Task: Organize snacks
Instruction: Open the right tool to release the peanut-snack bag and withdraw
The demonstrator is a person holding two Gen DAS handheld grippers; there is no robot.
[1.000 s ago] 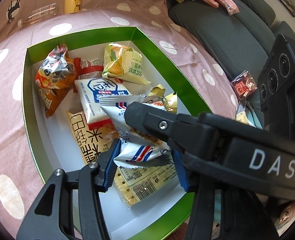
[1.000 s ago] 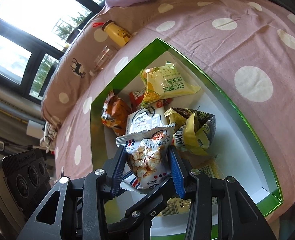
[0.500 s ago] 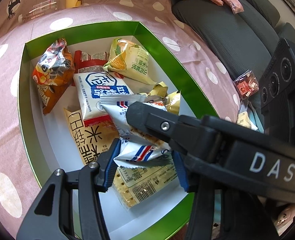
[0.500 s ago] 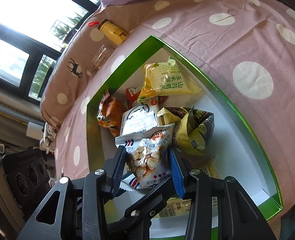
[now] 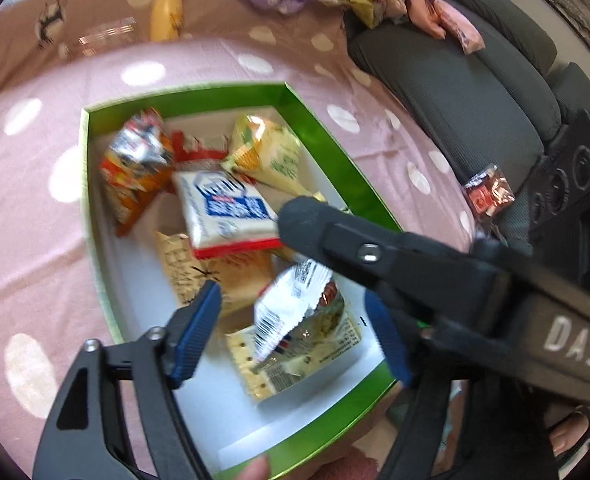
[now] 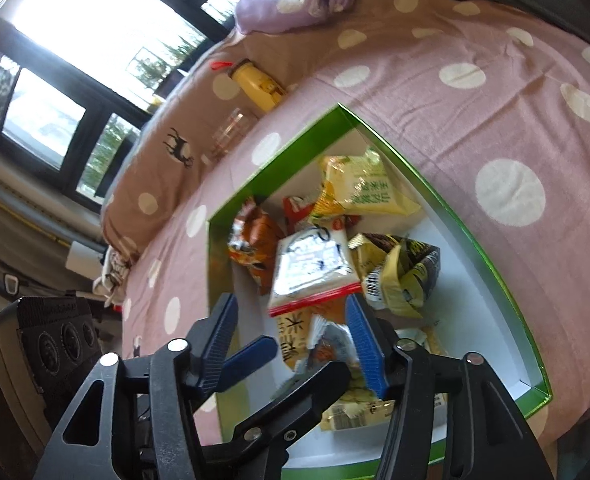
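A green box (image 5: 335,152) (image 6: 271,160) with a white inside sits on the pink dotted cloth and holds several snack packets. My left gripper (image 5: 293,334) hovers over its near end with its jaws opening. A white snack packet (image 5: 295,300) lies loose between them, clear of both blue pads, on a cracker packet (image 5: 295,364). My right gripper (image 6: 295,338) is just above the same packet (image 6: 327,344), and its jaws are also opening without pressing on it. Its black finger (image 5: 335,232) crosses the left wrist view. Further in lies a white-and-blue packet (image 5: 223,208) (image 6: 311,264).
An orange bag (image 5: 135,176), a yellow packet (image 5: 271,156) and a black-and-yellow bag (image 6: 403,276) fill the box's far half. A yellow bottle (image 5: 167,12) and a glass (image 5: 103,36) stand beyond it. On the right a grey sofa (image 5: 475,100) holds a small red packet (image 5: 489,194).
Both grippers were shut on the white packet and have opened. The packet has dropped onto the cracker packet, and both grippers have lifted a little.
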